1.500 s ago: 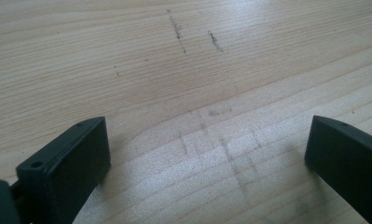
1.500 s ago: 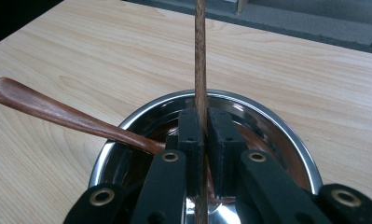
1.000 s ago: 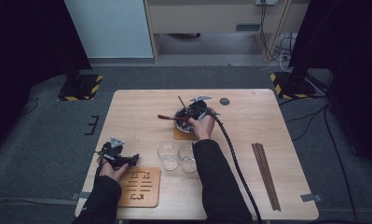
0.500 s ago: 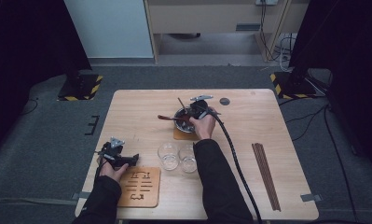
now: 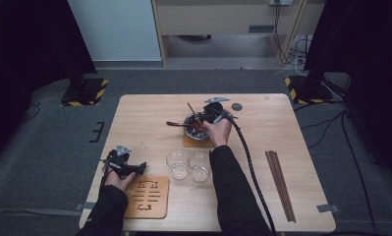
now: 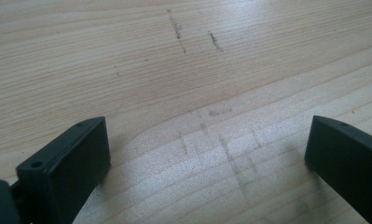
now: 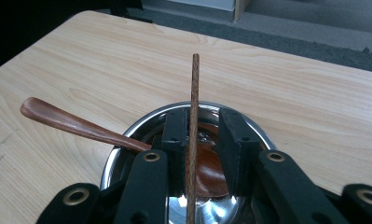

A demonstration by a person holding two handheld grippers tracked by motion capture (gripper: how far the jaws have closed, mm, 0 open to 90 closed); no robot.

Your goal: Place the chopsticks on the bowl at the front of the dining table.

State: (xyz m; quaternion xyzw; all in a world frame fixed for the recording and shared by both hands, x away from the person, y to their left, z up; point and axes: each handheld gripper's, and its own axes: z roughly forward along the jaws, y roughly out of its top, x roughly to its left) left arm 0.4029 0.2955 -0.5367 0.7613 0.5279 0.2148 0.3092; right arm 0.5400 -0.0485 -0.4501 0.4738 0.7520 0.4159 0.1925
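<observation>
The right gripper [image 7: 201, 149] has its fingers down in a steel bowl [image 7: 127, 140]; they have just been opening, a little apart now, and a thin brown chopstick [image 7: 193, 107] stands between them, against the left one. A wooden spoon [image 7: 72, 123] leans over the rim. From above, the bowl [image 5: 189, 122] sits mid-table on a mat [image 5: 191, 142], beyond two glasses [image 5: 188, 164]. The left gripper [image 6: 207, 154], fingers wide, rests on the table [image 6: 127, 56].
</observation>
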